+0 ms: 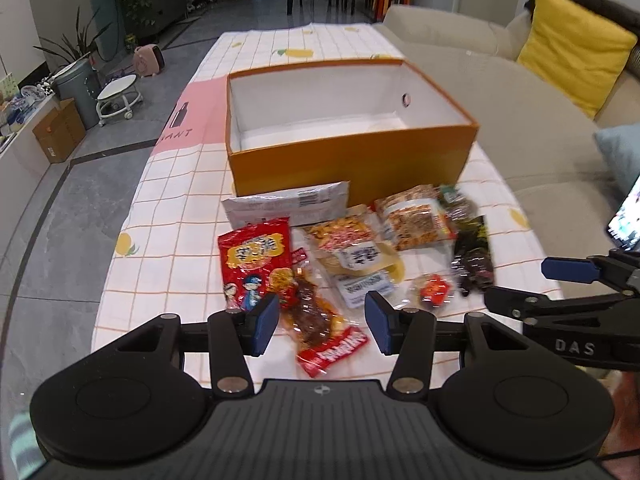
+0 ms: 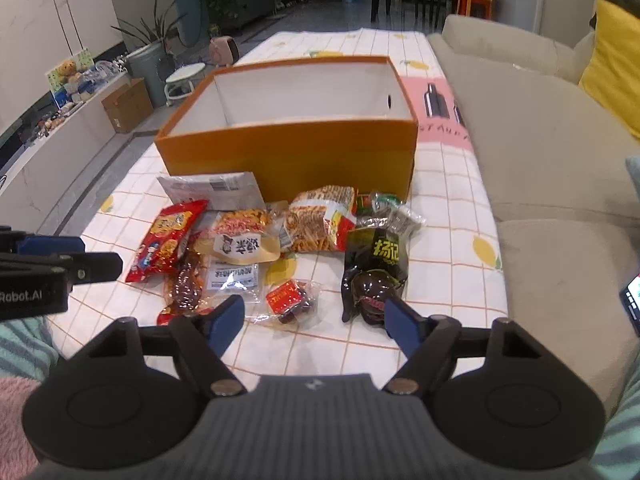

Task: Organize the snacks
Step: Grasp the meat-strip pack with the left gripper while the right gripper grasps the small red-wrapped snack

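From my left wrist camera, my left gripper [image 1: 322,320] hangs released above a clear-wrapped meat snack [image 1: 316,320], the red cartoon packet [image 1: 256,260] at 11 o'clock, the empty orange box [image 1: 348,128] at 12, and "DAS" readable on my right gripper's arm at 3. From my right wrist camera, my right gripper [image 2: 314,320] gapes wide over the small red-labelled candy pouch [image 2: 290,300], the black packet [image 2: 374,276] at 1 o'clock, "Robot.AI" at 9.
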Demonstrator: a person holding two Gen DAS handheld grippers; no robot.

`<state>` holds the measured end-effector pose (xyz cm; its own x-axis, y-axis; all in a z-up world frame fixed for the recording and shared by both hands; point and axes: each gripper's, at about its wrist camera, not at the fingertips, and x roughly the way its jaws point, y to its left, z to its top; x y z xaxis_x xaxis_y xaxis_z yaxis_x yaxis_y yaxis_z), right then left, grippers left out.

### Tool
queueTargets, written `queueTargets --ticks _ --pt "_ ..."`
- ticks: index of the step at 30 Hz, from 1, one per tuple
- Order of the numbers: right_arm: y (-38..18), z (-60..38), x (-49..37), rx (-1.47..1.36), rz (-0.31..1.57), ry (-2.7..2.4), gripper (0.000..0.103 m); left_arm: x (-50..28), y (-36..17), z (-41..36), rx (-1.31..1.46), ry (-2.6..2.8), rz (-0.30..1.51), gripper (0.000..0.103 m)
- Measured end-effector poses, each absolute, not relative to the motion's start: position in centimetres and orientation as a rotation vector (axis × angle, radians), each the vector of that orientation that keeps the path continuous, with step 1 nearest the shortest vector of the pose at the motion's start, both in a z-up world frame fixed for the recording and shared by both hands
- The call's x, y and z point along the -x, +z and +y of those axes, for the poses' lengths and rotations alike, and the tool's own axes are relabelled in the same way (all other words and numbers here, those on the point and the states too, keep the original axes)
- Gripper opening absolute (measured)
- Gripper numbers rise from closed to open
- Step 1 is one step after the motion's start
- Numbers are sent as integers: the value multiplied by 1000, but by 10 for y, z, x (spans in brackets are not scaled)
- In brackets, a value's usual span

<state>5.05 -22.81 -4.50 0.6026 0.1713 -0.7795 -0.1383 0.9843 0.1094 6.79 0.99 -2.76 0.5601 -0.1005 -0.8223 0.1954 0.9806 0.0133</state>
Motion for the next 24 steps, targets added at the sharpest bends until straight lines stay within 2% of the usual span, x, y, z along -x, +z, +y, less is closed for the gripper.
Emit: queueTargets --ticks 1,3,6,15,24 --pt "-48 -226 -55 -33 916 189 69 -74 -31 11 -105 -174 987 67" --pt "-55 -221 -62 -22 938 210 69 -84 -40 15 -71 -209 1045 70" --pt "-65 -214 -74 -39 975 258 63 -95 -56 21 -13 -233 1122 70" --pt "-96 -204 -103 -37 1061 264 59 -113 -100 24 43 -166 1251 71" --pt "-114 -201 -115 -37 1105 270 54 -127 -121 26 80 -90 1287 74"
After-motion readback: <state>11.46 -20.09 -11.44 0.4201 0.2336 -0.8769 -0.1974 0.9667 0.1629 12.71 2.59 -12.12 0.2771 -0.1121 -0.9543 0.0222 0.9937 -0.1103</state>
